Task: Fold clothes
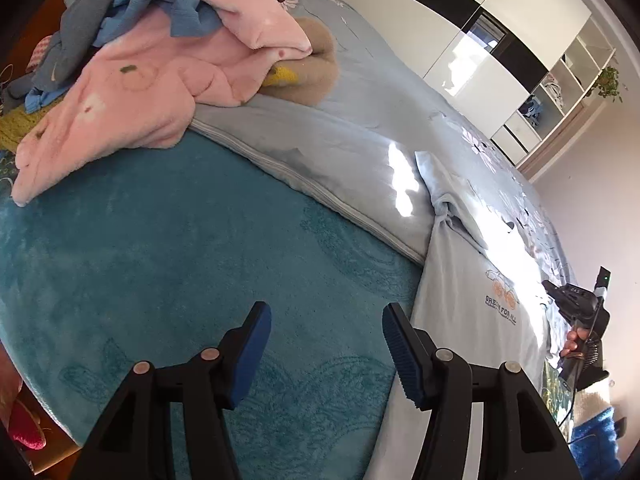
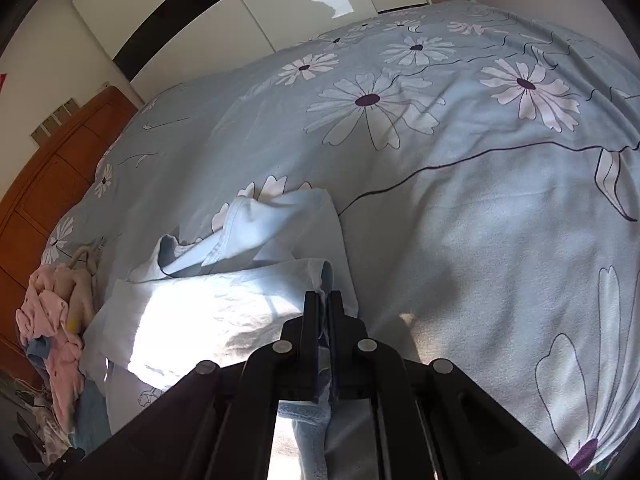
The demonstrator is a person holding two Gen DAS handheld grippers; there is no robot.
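Right claw [image 2: 323, 312] pinching pale-blue shirt [image 2: 224, 300] hem; left claw [image 1: 326, 344] spread over teal blanket [image 1: 180, 248].

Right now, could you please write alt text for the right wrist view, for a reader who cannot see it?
The right gripper is shut on the edge of a pale blue T-shirt that lies partly folded on a bed. The light blue bedspread with large white daisies fills most of the view. A pile of pink clothes lies at far left by a wooden headboard.
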